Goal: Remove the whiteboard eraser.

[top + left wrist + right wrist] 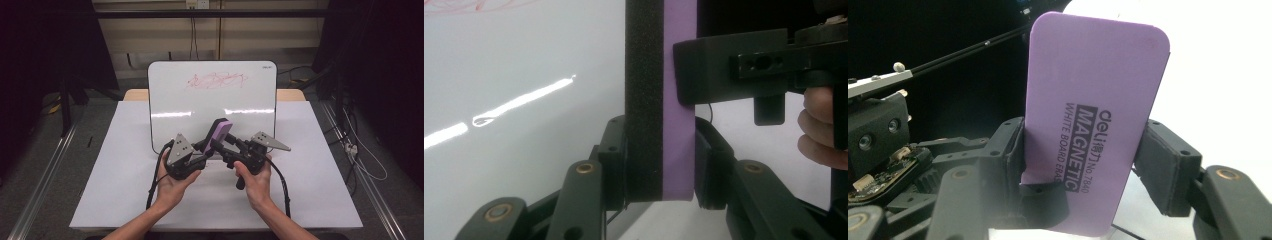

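Observation:
A purple whiteboard eraser (220, 131) with a black felt face is held up between both grippers, just in front of the whiteboard's (210, 100) lower edge. My left gripper (206, 146) comes in from the left and is shut on the eraser's lower end (679, 125), one pad on the felt and one on the purple back. My right gripper (222, 143) comes in from the right and is shut across the eraser's width (1093, 100), with a pad (1160, 160) pressed on each long edge. Red scribble (217, 80) marks the top of the board.
The whiteboard leans upright at the back of a white table sheet (115, 170). Dark stands and cables flank the table on both sides. A wooden tabletop edge (290, 94) shows behind the board.

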`<action>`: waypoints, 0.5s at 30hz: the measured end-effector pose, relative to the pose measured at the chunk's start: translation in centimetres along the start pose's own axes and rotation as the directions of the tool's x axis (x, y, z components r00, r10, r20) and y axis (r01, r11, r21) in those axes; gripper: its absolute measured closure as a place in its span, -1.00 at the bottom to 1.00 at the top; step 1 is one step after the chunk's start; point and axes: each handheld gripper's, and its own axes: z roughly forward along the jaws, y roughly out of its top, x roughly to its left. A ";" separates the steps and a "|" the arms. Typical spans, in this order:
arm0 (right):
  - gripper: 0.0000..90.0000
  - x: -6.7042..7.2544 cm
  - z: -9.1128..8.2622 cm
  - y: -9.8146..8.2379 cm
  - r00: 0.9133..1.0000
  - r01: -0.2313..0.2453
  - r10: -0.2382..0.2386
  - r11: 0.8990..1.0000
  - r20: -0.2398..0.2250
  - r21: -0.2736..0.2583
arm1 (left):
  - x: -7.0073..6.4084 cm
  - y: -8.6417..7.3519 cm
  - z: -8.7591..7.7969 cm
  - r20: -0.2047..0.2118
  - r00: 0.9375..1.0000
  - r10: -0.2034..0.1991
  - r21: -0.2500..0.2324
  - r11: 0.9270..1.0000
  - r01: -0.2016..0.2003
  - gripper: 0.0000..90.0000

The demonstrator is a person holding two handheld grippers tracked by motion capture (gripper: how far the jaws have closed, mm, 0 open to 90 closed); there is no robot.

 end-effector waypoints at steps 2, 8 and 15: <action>-0.12 0.0 0.0 0.0 1.000 0.008 -0.008 1.000 0.002 0.007 | 0.0 0.0 0.0 0.000 1.000 0.007 0.004 1.000 -0.007 0.40; -0.11 -0.2 -0.3 0.4 0.999 0.024 -0.024 1.000 0.027 -0.010 | 0.2 0.0 -0.1 -0.001 1.000 0.022 0.027 0.999 -0.022 0.02; -0.10 -1.9 -1.2 1.3 0.993 0.053 -0.053 0.999 0.106 0.003 | 0.7 -0.6 -0.1 0.006 1.000 -0.005 0.060 0.998 0.005 -0.41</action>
